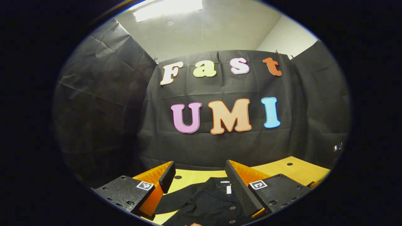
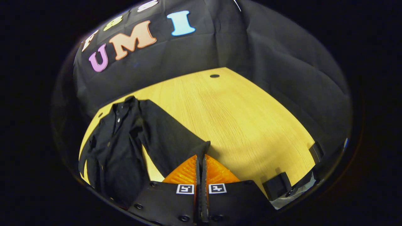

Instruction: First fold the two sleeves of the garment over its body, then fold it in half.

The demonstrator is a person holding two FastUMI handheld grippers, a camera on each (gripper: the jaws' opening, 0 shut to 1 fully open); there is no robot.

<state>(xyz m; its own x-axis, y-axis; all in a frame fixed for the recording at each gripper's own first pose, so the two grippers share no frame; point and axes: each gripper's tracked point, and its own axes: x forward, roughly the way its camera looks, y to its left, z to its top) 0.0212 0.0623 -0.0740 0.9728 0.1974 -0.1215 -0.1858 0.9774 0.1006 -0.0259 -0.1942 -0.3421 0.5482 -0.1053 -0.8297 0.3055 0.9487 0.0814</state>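
Observation:
A black button-up shirt (image 2: 116, 150) lies flat on the yellow wooden table (image 2: 238, 119), collar toward the far wall. One long sleeve (image 2: 169, 138) stretches out sideways from the body. My right gripper (image 2: 200, 157) is shut, its tips pinching the cuff at that sleeve's end, low over the table. In the left gripper view, my left gripper (image 1: 199, 175) stands open and raised, with nothing between its fingers. The shirt's collar and buttoned front (image 1: 204, 201) lie below it.
Black cloth walls close the booth at the back and both sides. Bare tabletop (image 1: 282, 169) spreads to the right of the shirt. Two dark brackets (image 2: 278, 185) sit on the table's near right edge. A small hole (image 2: 214, 76) marks the far part of the table.

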